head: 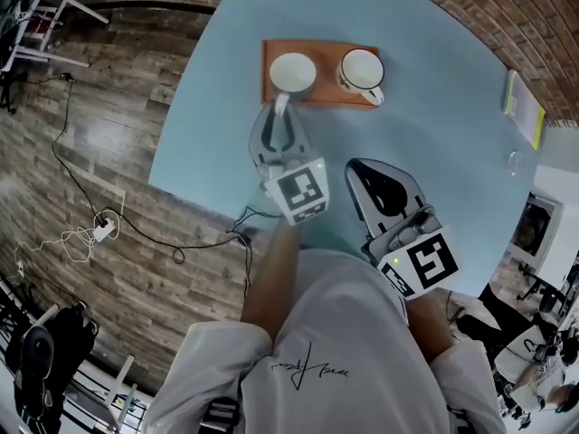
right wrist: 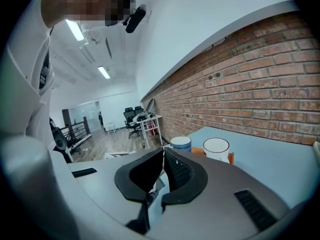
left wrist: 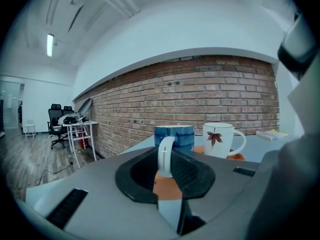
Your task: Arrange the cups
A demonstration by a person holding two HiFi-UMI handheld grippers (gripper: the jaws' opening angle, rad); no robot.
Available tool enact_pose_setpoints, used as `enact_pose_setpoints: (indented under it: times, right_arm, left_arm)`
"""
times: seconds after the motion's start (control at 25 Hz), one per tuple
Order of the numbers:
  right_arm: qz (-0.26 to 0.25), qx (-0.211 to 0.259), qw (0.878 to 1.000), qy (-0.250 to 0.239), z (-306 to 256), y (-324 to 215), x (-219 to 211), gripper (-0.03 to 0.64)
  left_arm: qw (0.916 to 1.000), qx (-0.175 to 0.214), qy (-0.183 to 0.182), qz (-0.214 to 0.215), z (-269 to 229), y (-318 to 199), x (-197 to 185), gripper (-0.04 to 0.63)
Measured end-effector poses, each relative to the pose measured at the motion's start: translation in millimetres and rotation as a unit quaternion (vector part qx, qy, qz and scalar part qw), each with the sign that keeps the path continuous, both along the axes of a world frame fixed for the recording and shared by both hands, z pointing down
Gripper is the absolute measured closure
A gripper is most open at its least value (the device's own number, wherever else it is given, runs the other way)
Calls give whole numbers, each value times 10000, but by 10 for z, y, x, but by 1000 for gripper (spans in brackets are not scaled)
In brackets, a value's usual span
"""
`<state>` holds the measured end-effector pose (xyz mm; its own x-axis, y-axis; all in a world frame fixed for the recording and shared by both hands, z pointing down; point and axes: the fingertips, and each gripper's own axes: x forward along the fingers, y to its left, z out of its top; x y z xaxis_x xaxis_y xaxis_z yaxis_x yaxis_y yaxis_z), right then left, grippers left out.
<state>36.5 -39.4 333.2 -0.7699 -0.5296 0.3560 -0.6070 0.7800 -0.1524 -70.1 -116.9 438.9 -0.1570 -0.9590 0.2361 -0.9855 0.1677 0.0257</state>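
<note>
**A:** Where is the blue cup?

**B:** On the orange mat, just beside the white cup. That makes 2 cups.

**A:** Who holds it?

**B:** The left gripper pinches its handle tight. The right gripper is closed on nothing, well apart from both.

**A:** How to move it well?

**B:** Slow and flat, I think, so it won't tip or bump the white cup.
</note>
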Motion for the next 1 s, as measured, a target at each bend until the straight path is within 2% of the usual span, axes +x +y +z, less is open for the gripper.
enact_pose_setpoints:
  times: [0.44, 1.0]
  right_arm:
    - [-304, -84, 9995, -72, 59, 156, 76, 595]
    - [-119, -272, 9994, -191, 134, 131, 331, 595]
  left_arm:
    - [9984, 89, -224, -503, 33, -9, -17, 534]
    - [9963, 128, -309, -796, 51, -55, 73, 535]
